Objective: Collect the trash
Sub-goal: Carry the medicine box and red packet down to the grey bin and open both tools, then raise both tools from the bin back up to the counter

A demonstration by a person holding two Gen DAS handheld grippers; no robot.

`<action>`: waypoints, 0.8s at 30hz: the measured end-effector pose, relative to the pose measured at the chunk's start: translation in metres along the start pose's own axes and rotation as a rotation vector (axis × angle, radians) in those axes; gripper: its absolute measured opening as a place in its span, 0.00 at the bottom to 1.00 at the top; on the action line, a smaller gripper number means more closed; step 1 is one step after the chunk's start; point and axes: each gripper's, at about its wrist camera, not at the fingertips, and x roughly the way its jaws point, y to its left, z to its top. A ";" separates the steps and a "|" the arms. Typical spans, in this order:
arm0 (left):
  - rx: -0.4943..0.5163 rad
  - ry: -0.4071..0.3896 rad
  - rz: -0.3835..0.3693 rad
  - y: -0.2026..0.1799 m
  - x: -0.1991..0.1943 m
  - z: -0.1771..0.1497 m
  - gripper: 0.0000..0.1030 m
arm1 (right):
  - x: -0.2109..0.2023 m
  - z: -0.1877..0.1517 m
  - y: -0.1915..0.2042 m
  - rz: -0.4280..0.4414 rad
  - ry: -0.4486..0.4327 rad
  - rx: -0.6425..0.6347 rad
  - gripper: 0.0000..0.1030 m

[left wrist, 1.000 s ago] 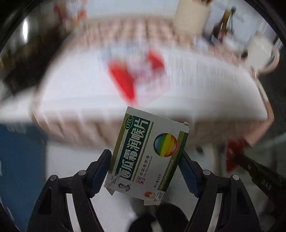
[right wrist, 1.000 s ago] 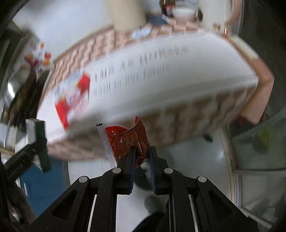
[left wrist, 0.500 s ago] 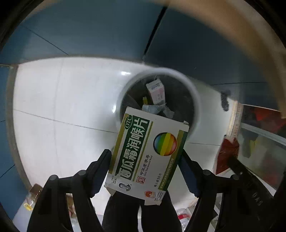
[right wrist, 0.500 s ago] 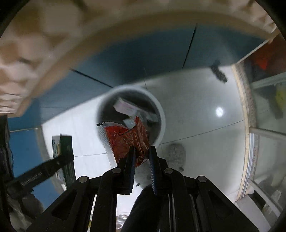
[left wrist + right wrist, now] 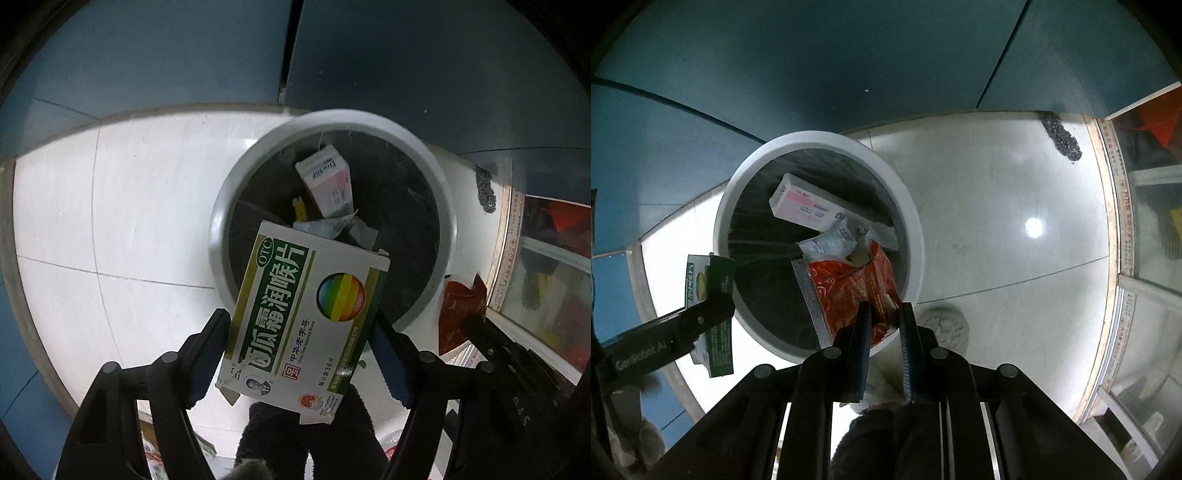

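My left tool (image 5: pixel 301 334) holds the green box (image 5: pixel 303 314). My right tool (image 5: pixel 884 325) pinches the red wrapper (image 5: pixel 849 288). Both hang over the white bin (image 5: pixel 221 206), I think; it sits just ahead.

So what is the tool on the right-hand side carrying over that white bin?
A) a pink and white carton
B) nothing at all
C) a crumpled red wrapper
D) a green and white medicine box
C: in the right wrist view the right tool is pinched shut on a crumpled red wrapper above the white bin; the green and white medicine box sits in the left tool.
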 end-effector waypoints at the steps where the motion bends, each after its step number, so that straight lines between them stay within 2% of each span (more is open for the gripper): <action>1: 0.005 -0.009 -0.001 -0.001 -0.002 0.001 0.73 | 0.000 0.001 0.001 0.001 -0.001 0.000 0.15; 2: 0.006 -0.018 0.003 0.000 -0.004 0.001 0.74 | 0.000 0.001 0.002 0.004 0.002 -0.001 0.16; 3: 0.004 -0.024 0.007 0.000 -0.006 0.001 0.80 | 0.003 0.002 0.003 0.008 0.016 -0.006 0.16; 4: 0.003 -0.029 0.011 0.001 -0.007 0.002 0.92 | 0.005 0.002 0.004 0.006 0.025 -0.006 0.16; 6: 0.002 -0.033 0.028 0.006 -0.007 0.001 1.00 | 0.008 0.002 0.004 0.002 0.043 -0.012 0.21; 7: -0.002 -0.032 0.031 0.008 -0.007 0.000 1.00 | 0.009 0.001 0.003 -0.008 0.045 -0.016 0.36; 8: -0.006 -0.032 0.033 0.010 -0.007 -0.001 1.00 | 0.009 0.001 0.002 -0.008 0.044 -0.016 0.45; 9: -0.011 -0.036 0.037 0.013 -0.007 -0.003 1.00 | 0.009 0.001 0.002 -0.004 0.038 -0.015 0.60; 10: -0.014 -0.044 0.044 0.016 -0.010 -0.005 1.00 | 0.008 0.000 0.003 -0.008 0.035 -0.019 0.70; 11: -0.014 -0.056 0.054 0.018 -0.012 -0.007 1.00 | 0.008 -0.001 0.004 -0.007 0.035 -0.025 0.74; 13: -0.010 -0.083 0.090 0.022 -0.016 -0.012 1.00 | 0.007 -0.002 0.005 -0.007 0.035 -0.033 0.93; 14: -0.007 -0.096 0.108 0.024 -0.019 -0.015 1.00 | 0.007 -0.003 0.006 -0.014 0.031 -0.038 0.99; 24: -0.004 -0.169 0.176 0.024 -0.068 -0.041 1.00 | -0.028 -0.016 0.019 -0.049 -0.029 -0.069 1.00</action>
